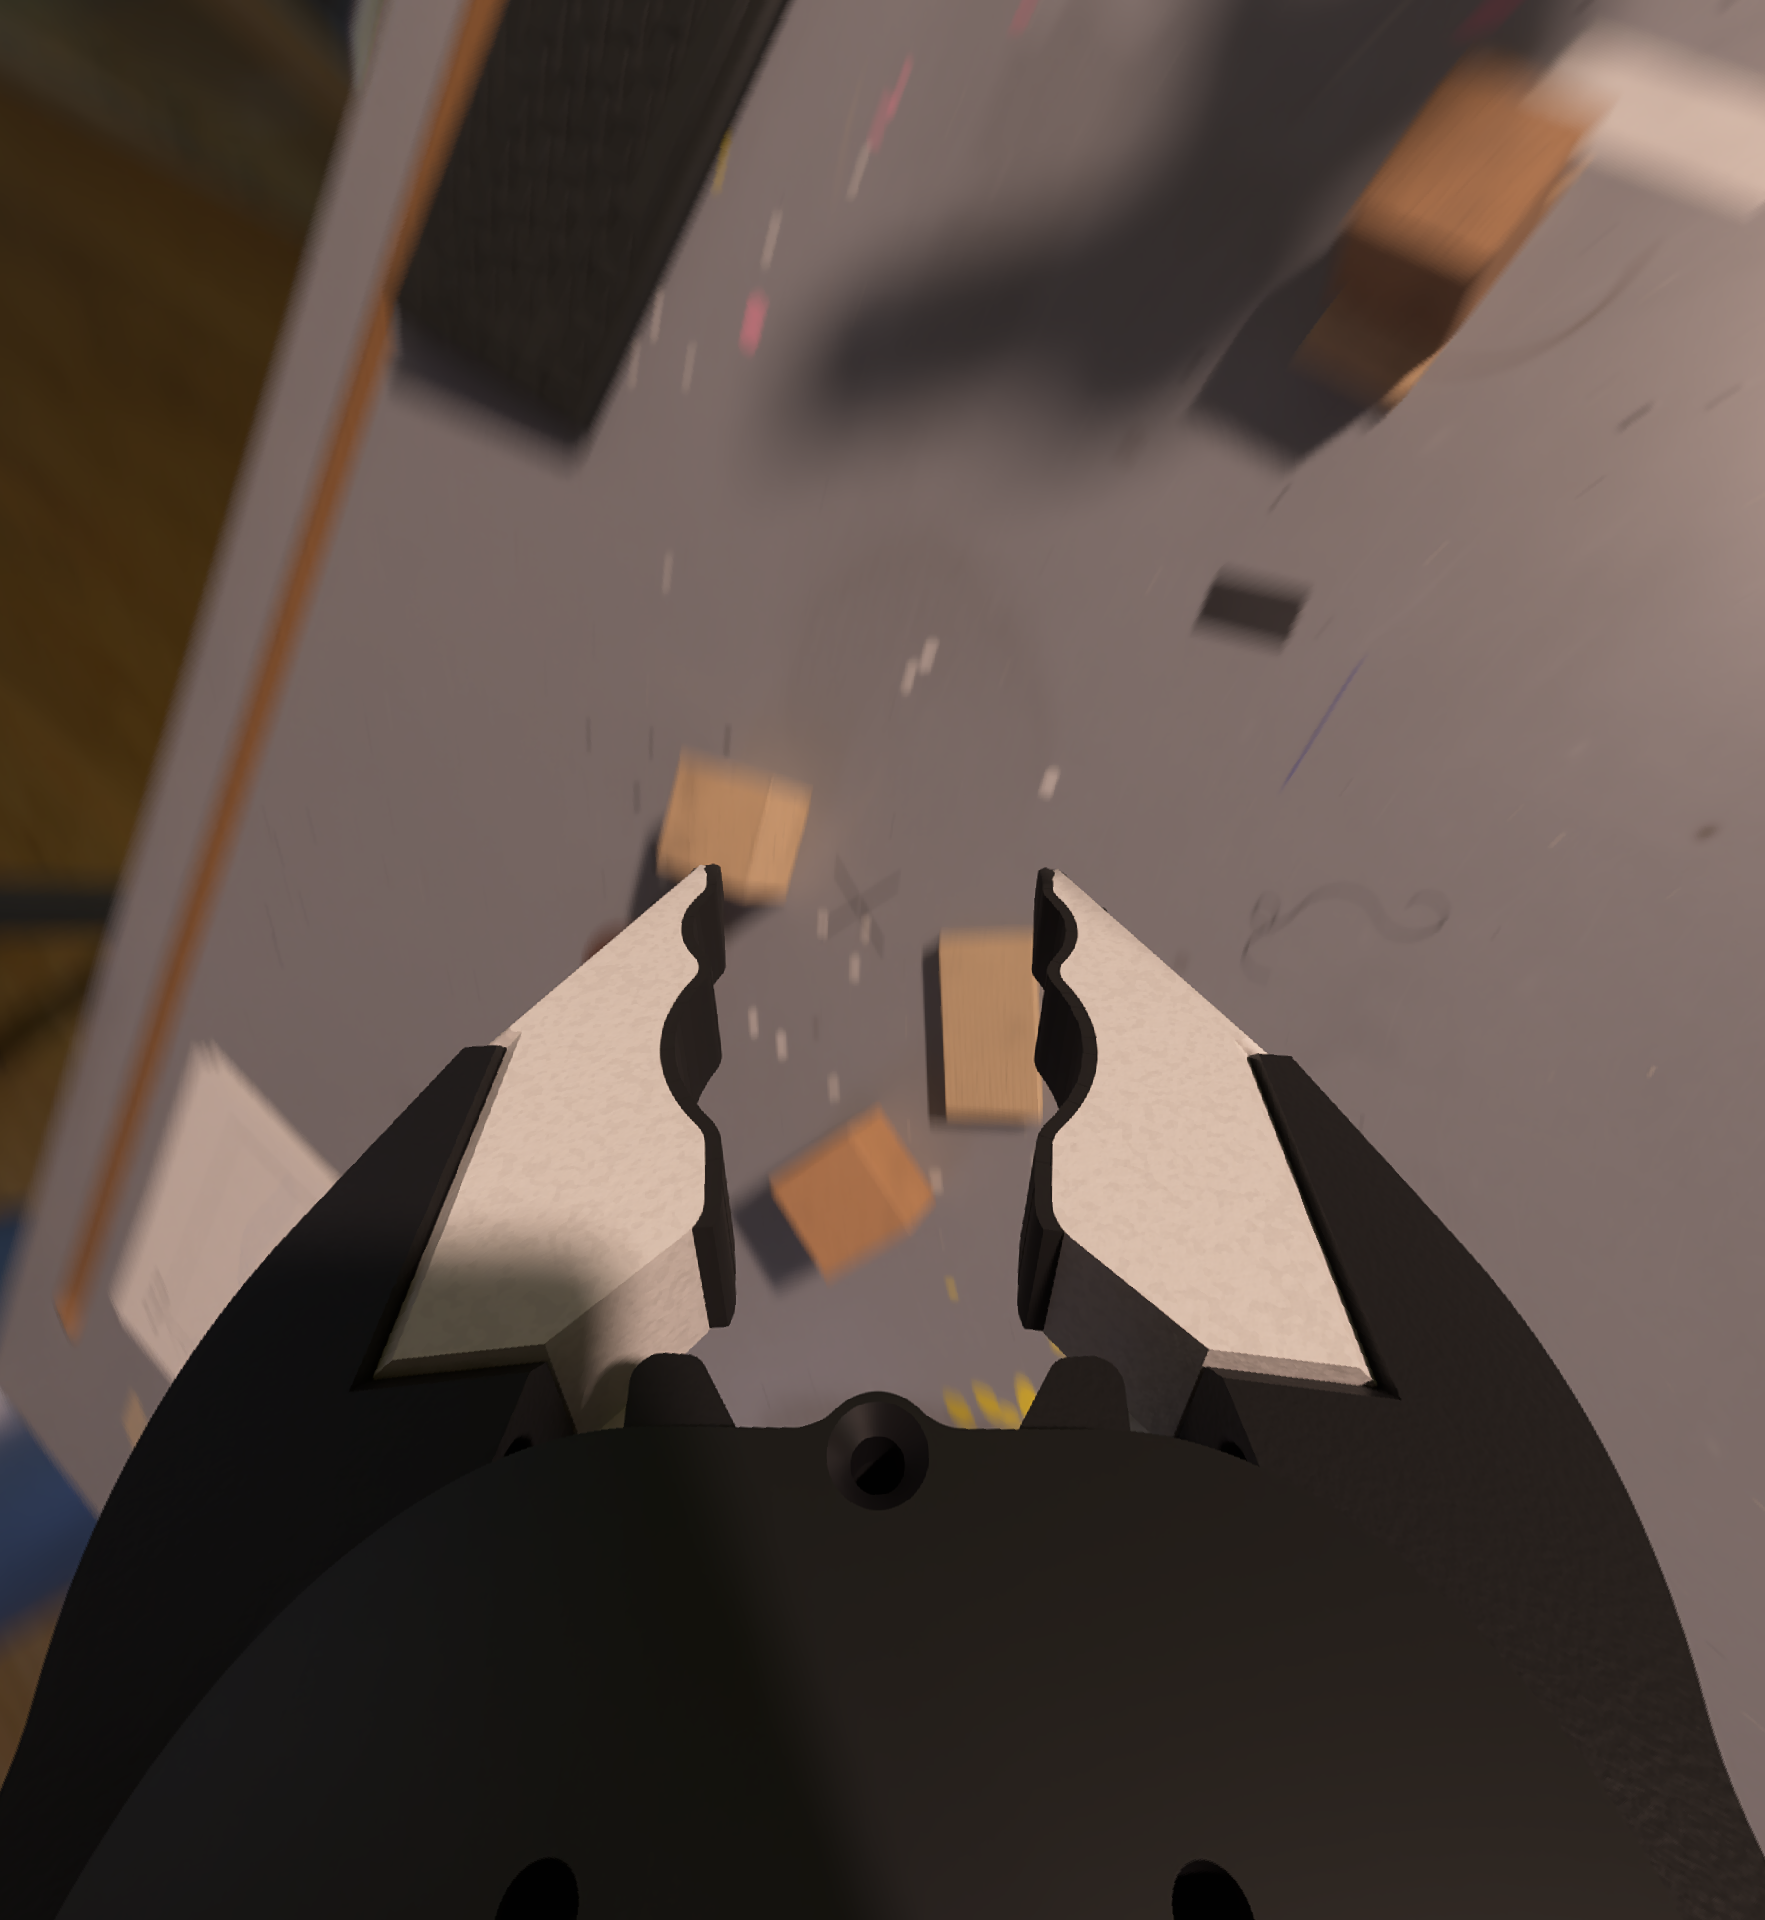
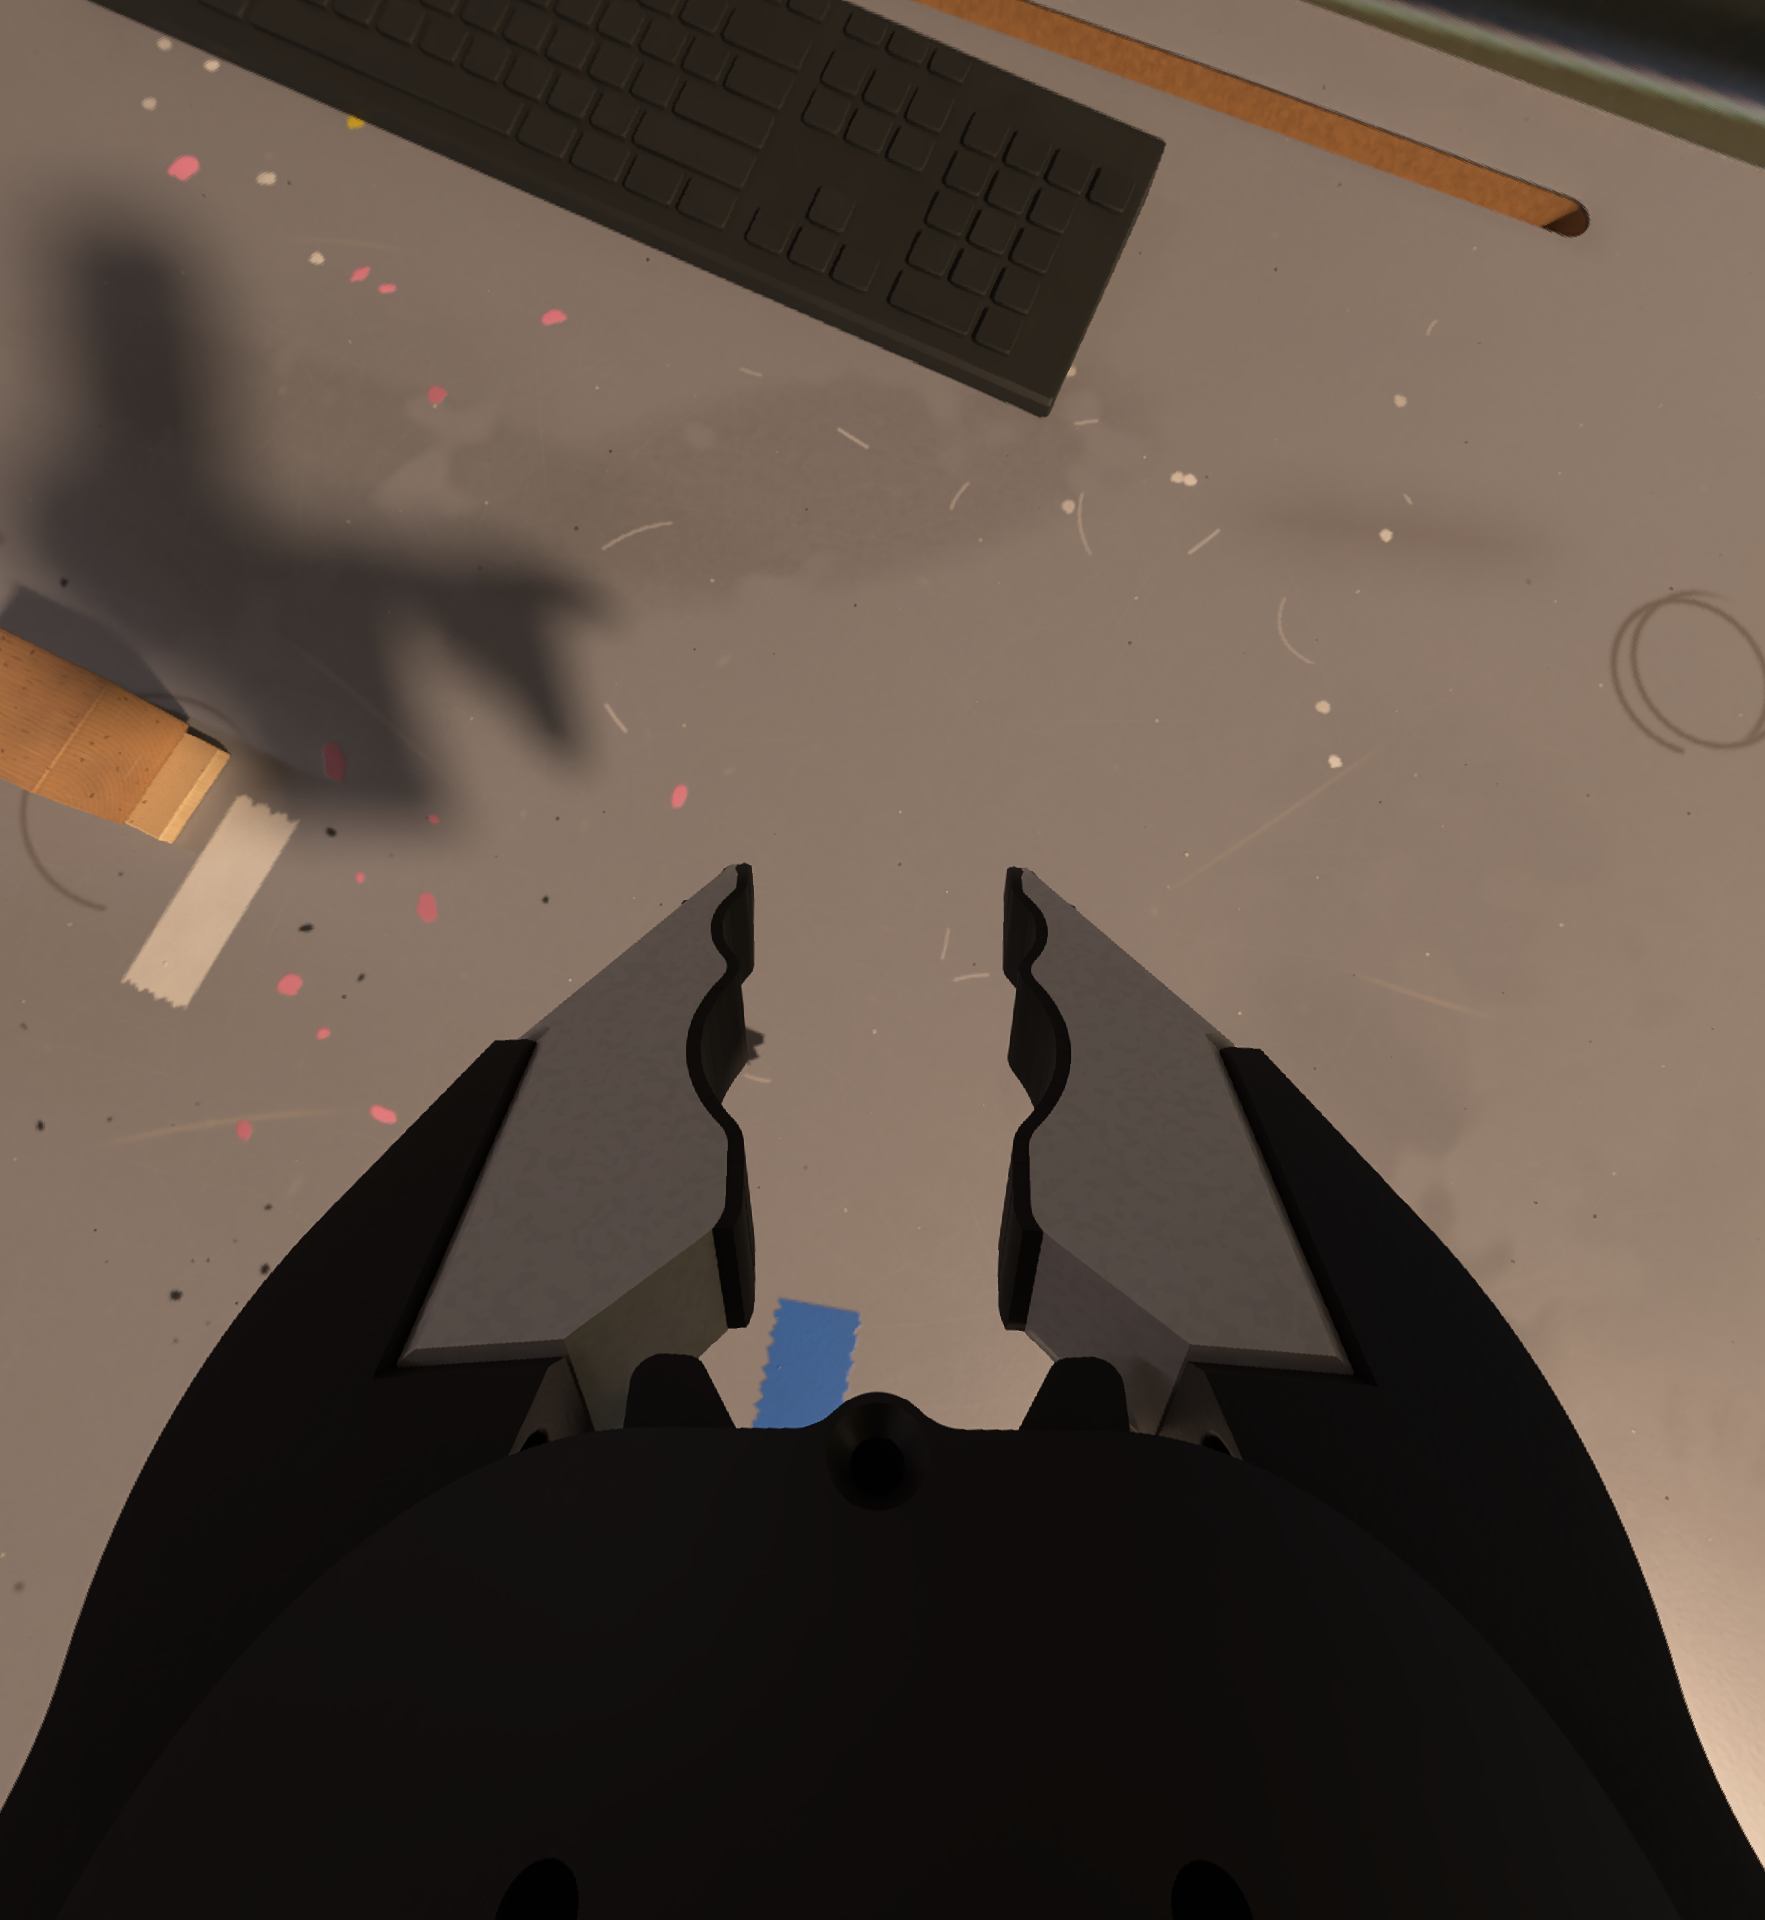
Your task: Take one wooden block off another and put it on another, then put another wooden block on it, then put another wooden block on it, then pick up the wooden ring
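My left gripper (image 1: 878, 883) is open and empty above the grey table (image 1: 1532, 1143). The left wrist view is blurred. Three single wooden blocks lie below it: one (image 1: 732, 826) by the left fingertip, one (image 1: 987, 1023) beside the right finger, and one (image 1: 852, 1190) between the fingers. A taller stack of wooden blocks (image 1: 1449, 223) stands at the far right. It also shows at the left edge of the right wrist view (image 2: 67, 727). My right gripper (image 2: 878, 878) is open and empty over bare table (image 2: 1273, 831). No wooden ring is in view.
A black keyboard (image 2: 753, 156) lies at the far side and also shows in the left wrist view (image 1: 566, 208). A white tape strip (image 2: 213, 899) lies next to the stack, and a blue strip (image 2: 805, 1361) lies under my right gripper. A white paper (image 1: 203, 1195) lies near the table's left edge.
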Tool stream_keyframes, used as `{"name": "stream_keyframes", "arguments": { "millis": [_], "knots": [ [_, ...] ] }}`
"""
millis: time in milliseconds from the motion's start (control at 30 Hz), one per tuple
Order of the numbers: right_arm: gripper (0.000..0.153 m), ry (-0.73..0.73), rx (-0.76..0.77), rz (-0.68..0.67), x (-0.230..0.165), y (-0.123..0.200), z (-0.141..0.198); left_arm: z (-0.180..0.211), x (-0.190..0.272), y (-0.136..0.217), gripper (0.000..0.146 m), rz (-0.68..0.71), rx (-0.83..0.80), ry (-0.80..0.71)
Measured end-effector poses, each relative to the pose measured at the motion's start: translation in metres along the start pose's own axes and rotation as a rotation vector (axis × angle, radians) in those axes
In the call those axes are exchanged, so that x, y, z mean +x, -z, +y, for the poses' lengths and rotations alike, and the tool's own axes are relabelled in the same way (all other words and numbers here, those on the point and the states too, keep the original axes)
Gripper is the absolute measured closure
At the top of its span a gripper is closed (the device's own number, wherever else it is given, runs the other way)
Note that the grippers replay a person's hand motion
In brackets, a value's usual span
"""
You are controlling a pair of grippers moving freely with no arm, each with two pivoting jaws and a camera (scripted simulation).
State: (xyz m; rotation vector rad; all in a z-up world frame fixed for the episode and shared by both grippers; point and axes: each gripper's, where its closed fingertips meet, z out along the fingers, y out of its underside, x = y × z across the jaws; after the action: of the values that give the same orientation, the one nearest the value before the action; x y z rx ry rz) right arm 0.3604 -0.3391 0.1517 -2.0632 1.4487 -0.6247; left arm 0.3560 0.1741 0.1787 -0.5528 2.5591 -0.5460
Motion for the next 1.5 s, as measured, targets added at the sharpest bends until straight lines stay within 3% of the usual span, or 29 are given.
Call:
{"name": "stream_keyframes", "arguments": {
  "millis": [100,200,300,633,833,900,1100,1233,1367,1500],
  "knots": [
    [0.104,0.014,-0.016,0.002,-0.004,-0.002,0.000,0.072,-0.018,-0.007,0.081,-0.031,-0.220,0.240],
    [0.104,0.029,-0.026,0.000,-0.008,-0.005,-0.001,0.114,-0.021,-0.020,0.081,-0.072,-0.282,0.390],
    [0.103,0.038,-0.038,-0.003,-0.010,-0.007,0.000,0.138,-0.019,-0.035,0.080,-0.075,-0.317,0.498],
    [0.103,0.024,-0.075,-0.019,-0.009,-0.012,0.008,0.185,-0.018,-0.074,0.080,-0.105,-0.416,0.620],
    [0.103,0.042,-0.075,-0.003,-0.009,-0.013,0.005,0.197,-0.010,-0.089,0.085,-0.075,-0.462,0.652],
    [0.103,0.044,-0.068,0.033,-0.004,-0.012,0.003,0.198,-0.009,-0.090,0.095,-0.082,-0.469,0.645],
    [0.103,0.059,-0.089,0.126,0.003,-0.008,0.003,0.198,-0.009,-0.090,0.096,-0.058,-0.477,0.664],
    [0.104,0.068,-0.104,0.102,-0.001,-0.011,0.005,0.198,-0.012,-0.089,0.096,-0.078,-0.473,0.649],
    [0.103,0.071,-0.123,0.087,-0.002,-0.014,0.009,0.184,-0.020,-0.069,0.096,-0.116,-0.439,0.617],
    [0.103,0.064,-0.118,0.091,-0.001,-0.013,0.009,0.138,-0.034,-0.028,0.096,-0.169,-0.317,0.571]
  ]
}}
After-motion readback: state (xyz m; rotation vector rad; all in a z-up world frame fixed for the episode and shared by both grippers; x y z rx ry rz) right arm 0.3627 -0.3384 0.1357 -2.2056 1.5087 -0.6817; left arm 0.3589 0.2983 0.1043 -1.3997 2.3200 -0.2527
